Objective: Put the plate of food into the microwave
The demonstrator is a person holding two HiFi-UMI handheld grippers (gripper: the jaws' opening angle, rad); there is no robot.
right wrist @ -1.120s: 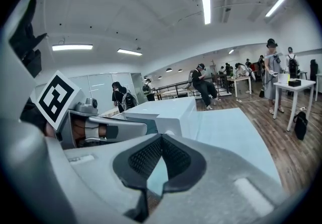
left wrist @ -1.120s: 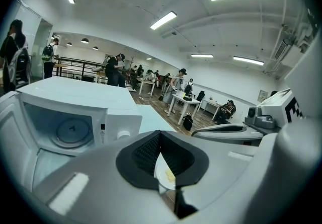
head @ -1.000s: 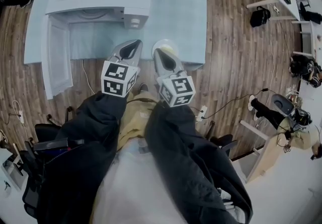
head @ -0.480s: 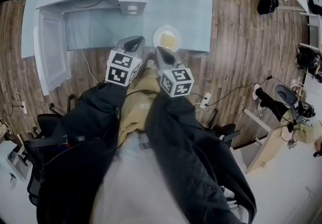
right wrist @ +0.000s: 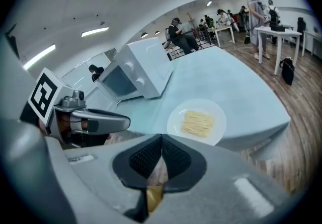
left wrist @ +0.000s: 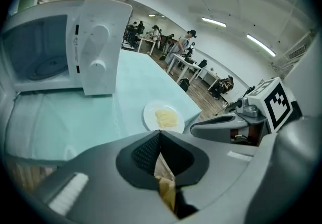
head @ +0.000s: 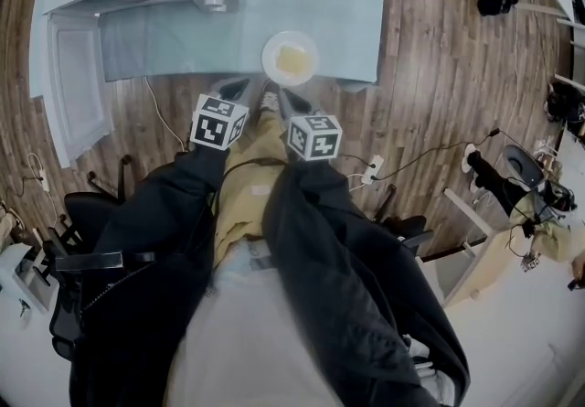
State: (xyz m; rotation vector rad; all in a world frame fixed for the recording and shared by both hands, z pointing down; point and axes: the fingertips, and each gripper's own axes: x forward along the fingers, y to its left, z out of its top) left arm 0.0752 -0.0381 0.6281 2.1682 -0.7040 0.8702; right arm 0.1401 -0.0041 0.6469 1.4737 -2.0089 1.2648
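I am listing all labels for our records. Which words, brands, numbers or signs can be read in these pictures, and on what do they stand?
No words or numbers can be read anywhere.
Microwave: small dark marks on its front, too small to read.
Marker cubes: only black and white square patterns, no letters.
Plate: no print visible.
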